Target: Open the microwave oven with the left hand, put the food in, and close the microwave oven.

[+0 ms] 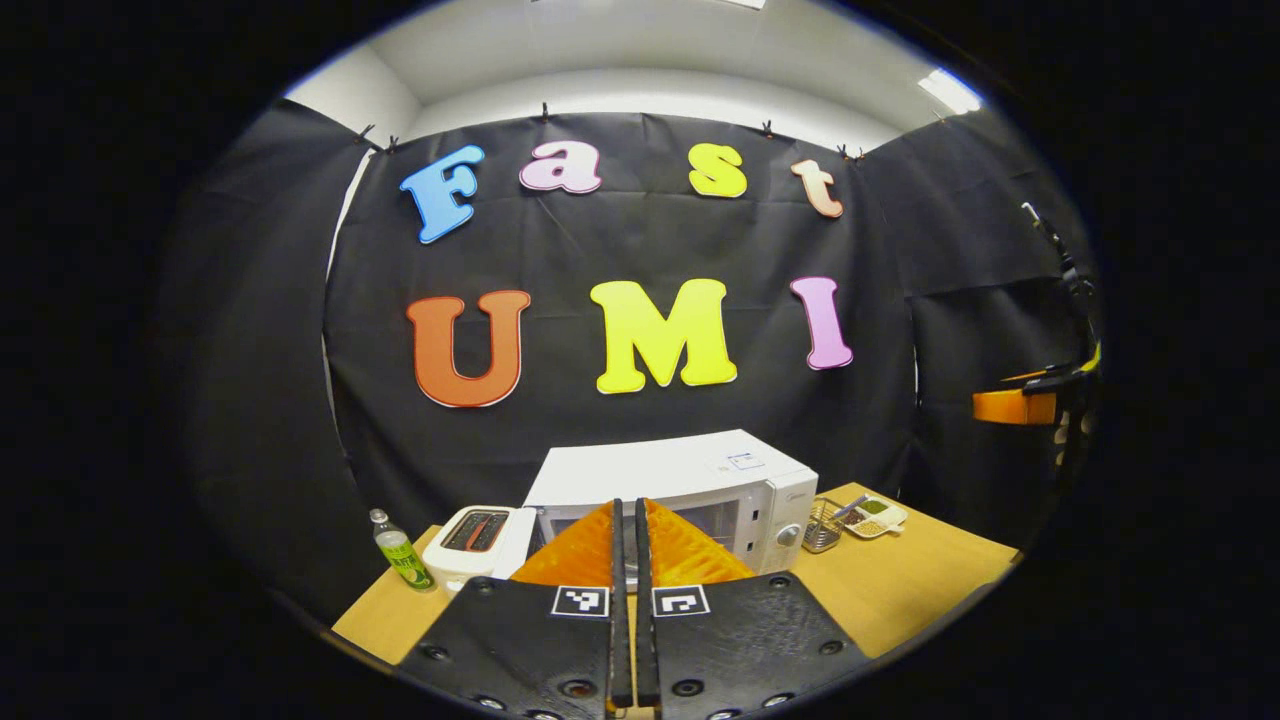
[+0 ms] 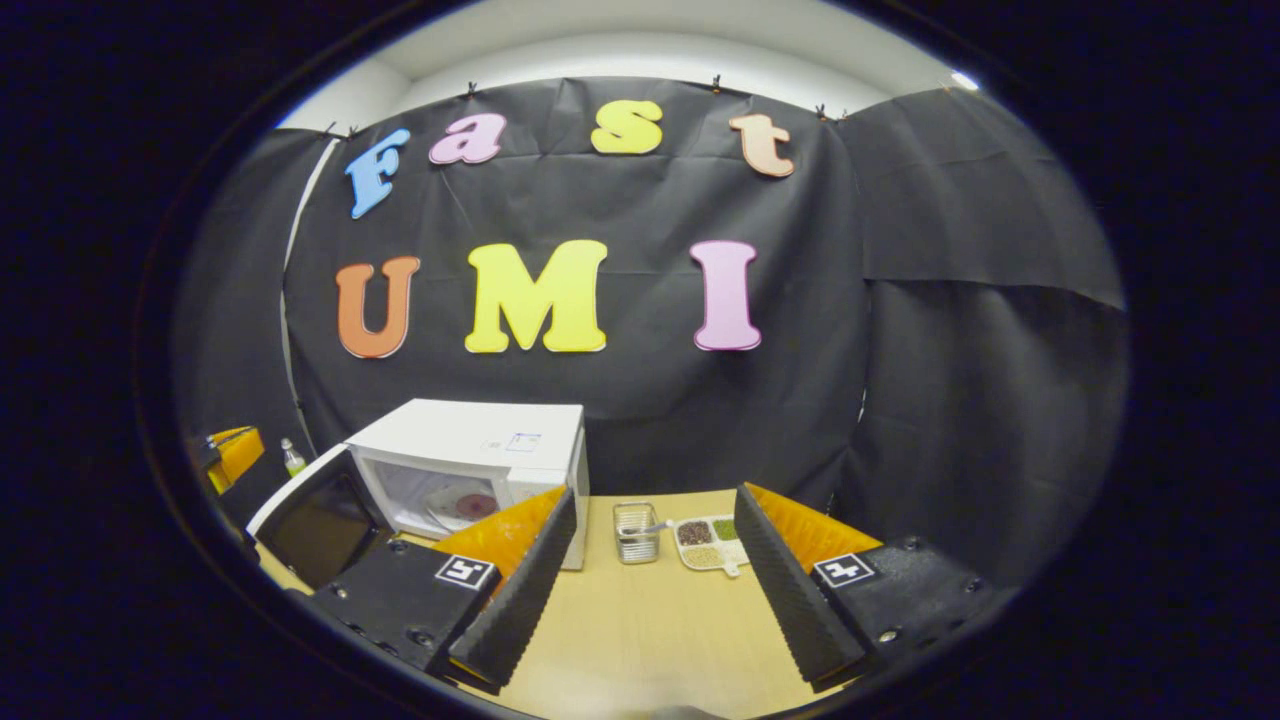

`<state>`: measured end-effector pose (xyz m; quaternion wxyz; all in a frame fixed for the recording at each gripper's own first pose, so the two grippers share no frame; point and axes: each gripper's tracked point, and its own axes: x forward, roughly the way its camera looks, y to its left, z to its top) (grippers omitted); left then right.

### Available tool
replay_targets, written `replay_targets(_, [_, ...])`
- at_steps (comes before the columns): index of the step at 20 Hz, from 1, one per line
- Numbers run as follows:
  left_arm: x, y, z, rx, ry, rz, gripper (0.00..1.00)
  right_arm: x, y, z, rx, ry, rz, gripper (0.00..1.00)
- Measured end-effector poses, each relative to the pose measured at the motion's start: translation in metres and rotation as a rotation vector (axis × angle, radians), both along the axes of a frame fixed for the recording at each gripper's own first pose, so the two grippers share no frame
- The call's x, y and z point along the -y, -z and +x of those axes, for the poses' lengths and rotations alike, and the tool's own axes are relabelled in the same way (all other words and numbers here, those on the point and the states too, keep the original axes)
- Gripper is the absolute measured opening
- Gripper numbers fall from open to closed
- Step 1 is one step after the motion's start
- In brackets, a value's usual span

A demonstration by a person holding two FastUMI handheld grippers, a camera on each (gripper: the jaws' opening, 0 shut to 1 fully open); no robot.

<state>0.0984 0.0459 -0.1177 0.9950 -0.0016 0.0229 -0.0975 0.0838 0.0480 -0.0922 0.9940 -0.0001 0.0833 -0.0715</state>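
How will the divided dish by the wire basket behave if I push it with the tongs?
The divided dish looks shallow and light, so it would probably slide easily on the smooth table rather than tip. Its compartments hold loose grains, uncovered, so tilting it would likely spill them.

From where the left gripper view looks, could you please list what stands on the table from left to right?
Bottle → toaster → microwave → small metal basket → divided tray of food.
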Motion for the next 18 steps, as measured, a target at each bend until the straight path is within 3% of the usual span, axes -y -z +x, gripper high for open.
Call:
replay_targets(1, [-0.006, 0.001, 0.001, 0.004, -0.014, -0.012, 0.00, 0.002, -0.002, -0.003, -0.002, 0.008, 0.000, 0.92])
replay_targets(2, [-0.020, 0.006, 0.003, -0.003, -0.041, -0.019, 0.00, 0.004, -0.005, -0.005, -0.002, 0.015, -0.001, 0.92])
replay_targets(3, [-0.031, 0.012, 0.003, -0.016, -0.061, -0.028, 0.00, 0.005, -0.006, -0.006, 0.001, 0.025, -0.006, 1.00])
replay_targets(4, [-0.036, 0.019, 0.001, -0.038, -0.059, -0.049, 0.00, 0.004, -0.008, -0.007, -0.001, 0.025, -0.004, 1.00])
replay_targets(5, [-0.046, 0.024, -0.002, -0.059, -0.068, -0.071, 0.00, 0.001, -0.009, -0.007, -0.004, 0.019, -0.001, 0.92])
replay_targets(8, [-0.100, 0.040, -0.012, -0.060, -0.174, 0.006, 0.00, -0.006, -0.011, -0.005, -0.008, 0.017, -0.002, 0.92])
replay_targets(11, [-0.142, 0.072, -0.030, -0.097, -0.238, 0.021, 0.00, -0.015, -0.007, -0.001, -0.036, 0.016, 0.022, 0.92])
replay_targets(12, [-0.156, 0.091, -0.038, -0.132, -0.262, 0.032, 0.00, -0.020, -0.007, 0.000, -0.042, 0.011, 0.036, 1.00])
replay_targets(13, [-0.166, 0.107, -0.044, -0.160, -0.275, 0.029, 0.00, -0.023, -0.007, 0.001, -0.045, 0.011, 0.046, 0.92])
replay_targets(14, [-0.173, 0.125, -0.050, -0.193, -0.286, 0.014, 0.00, -0.027, -0.008, 0.001, -0.046, 0.016, 0.051, 1.00])
replay_targets(18, [-0.179, 0.178, -0.063, -0.279, -0.280, -0.023, 0.00, -0.046, -0.011, -0.004, -0.057, 0.005, 0.065, 1.00])
